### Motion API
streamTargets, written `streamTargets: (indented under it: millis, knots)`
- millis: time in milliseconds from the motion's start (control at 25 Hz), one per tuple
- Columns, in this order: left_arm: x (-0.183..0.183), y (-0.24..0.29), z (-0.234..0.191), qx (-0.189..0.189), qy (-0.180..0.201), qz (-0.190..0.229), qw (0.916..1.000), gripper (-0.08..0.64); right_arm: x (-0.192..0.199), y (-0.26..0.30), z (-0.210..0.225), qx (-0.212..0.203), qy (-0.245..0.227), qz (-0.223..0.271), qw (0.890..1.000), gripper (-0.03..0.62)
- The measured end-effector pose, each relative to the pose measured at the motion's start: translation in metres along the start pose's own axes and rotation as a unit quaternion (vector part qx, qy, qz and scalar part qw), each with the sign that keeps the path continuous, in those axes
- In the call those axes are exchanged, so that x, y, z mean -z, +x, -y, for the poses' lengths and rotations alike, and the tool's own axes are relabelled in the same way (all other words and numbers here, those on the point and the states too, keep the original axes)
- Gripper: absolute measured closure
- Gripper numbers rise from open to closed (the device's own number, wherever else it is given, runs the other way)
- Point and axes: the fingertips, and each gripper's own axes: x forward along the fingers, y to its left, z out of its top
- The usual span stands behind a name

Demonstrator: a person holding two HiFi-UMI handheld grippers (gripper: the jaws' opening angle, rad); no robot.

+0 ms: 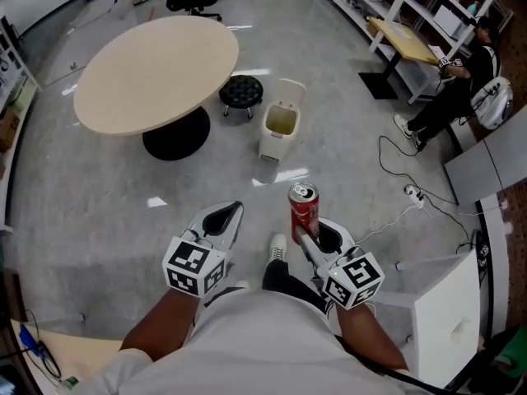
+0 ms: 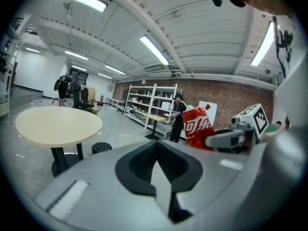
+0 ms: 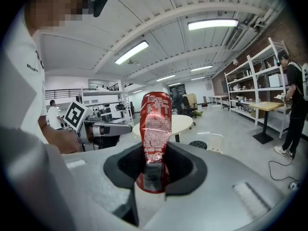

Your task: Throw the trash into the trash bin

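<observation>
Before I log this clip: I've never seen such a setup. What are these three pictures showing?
No robot: a person holds a hand-held gripper in each hand; the marker cubes are part of them. The head view comes from a camera on the person's head, looking down; each other view's camera rides on one hand-held gripper. The right hand-held gripper clamps a red can upright; the left hand-held gripper is shut and empty. On the floor ahead stand an open trash bin, a round table and a black stool.
</observation>
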Motion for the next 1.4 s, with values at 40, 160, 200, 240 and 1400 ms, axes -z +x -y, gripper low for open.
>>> streamTargets:
  millis: [40,160,200,240,1400]
  knots:
    - [0.0,0.004,-0.003,-0.002,0.0,-0.002,1.0,0.554,-0.002,0.003,0.005,0.001,0.002,0.003,1.0,0.482]
    - [-0.004,0.017,-0.009,-0.003,0.002,-0.007,1.0,0.554,-0.006,0.014,0.019,0.001,0.005,0.007,1.0,0.482]
    - [-0.007,0.023,-0.01,-0.002,0.004,-0.007,1.0,0.554,-0.009,0.017,0.024,0.001,0.006,0.008,1.0,0.482]
    - [-0.01,0.029,-0.01,-0.001,0.005,-0.008,1.0,0.554,-0.012,0.02,0.03,0.002,0.007,0.009,1.0,0.482]
    - [-0.071,0.199,-0.016,-0.021,0.018,-0.001,0.9996,0.554,-0.066,0.069,0.188,-0.048,-0.017,0.028,0.998,0.482]
